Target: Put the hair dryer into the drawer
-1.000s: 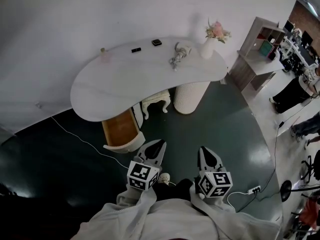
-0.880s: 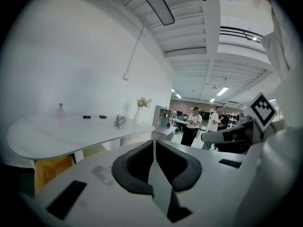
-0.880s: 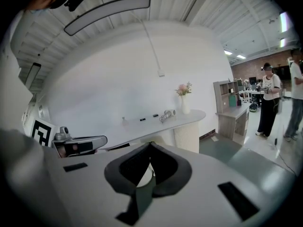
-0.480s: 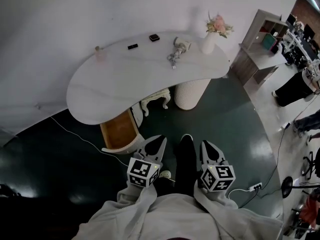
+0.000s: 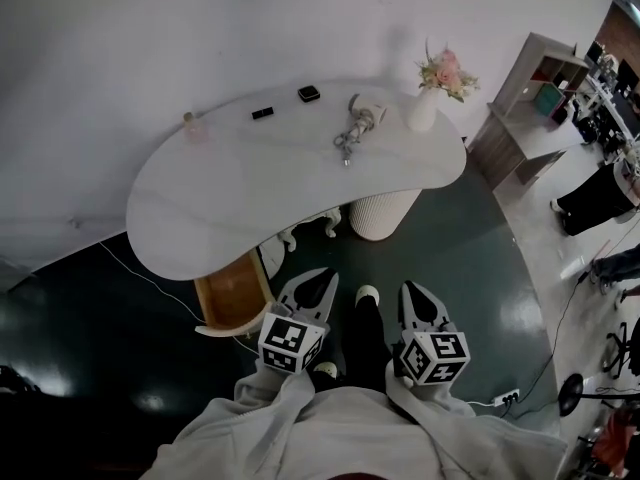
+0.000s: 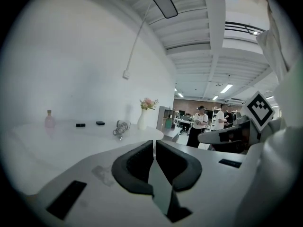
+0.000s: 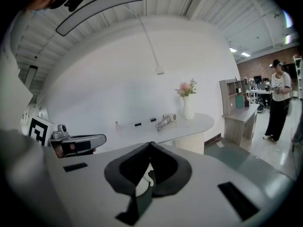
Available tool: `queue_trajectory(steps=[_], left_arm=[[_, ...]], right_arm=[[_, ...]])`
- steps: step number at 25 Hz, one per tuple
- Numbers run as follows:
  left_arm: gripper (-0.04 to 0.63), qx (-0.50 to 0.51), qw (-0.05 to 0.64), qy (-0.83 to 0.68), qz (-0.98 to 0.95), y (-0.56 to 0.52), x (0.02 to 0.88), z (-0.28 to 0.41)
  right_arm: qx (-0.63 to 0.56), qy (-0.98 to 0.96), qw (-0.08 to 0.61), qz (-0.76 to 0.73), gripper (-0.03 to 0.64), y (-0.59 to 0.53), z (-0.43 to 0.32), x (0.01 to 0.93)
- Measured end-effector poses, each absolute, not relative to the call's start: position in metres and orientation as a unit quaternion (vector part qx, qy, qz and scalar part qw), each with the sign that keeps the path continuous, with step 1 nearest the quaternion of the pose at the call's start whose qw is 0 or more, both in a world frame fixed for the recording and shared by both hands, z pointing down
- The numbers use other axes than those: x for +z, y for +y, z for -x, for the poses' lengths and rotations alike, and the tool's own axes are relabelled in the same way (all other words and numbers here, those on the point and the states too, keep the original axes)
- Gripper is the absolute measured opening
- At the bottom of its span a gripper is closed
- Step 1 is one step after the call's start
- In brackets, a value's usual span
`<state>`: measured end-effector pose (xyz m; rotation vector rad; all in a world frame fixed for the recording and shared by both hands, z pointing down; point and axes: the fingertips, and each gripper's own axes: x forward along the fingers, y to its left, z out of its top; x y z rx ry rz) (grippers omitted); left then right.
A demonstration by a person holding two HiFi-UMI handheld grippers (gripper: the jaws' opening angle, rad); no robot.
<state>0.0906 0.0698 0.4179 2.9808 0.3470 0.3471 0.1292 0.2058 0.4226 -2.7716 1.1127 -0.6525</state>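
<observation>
One hair dryer (image 5: 362, 115), one vase (image 5: 423, 113), one bottle (image 5: 188, 125), two black boxes (image 5: 308, 93) (image 5: 262, 113)

The left hand-held gripper (image 5: 322, 276) and the right hand-held gripper (image 5: 410, 290) are held side by side, apart, pointed forward and slightly down. Both pairs of jaws are pressed together, with nothing gripped. Pale sleeves (image 5: 268, 408) are seen behind them.

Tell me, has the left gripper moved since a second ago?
Yes. The left gripper has advanced toward the table: its tips, earlier level with the front of the open drawer, now lie beside its middle.
</observation>
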Motion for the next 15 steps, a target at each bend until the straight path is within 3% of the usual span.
queue_trajectory(steps=[15], left_arm=[[0.026,0.119,0.071,0.047,-0.989,0.026,0.415,-0.223]], right_arm=[[-0.22,0.418,0.035,0.881,0.051,0.162,-0.283,0.417]])
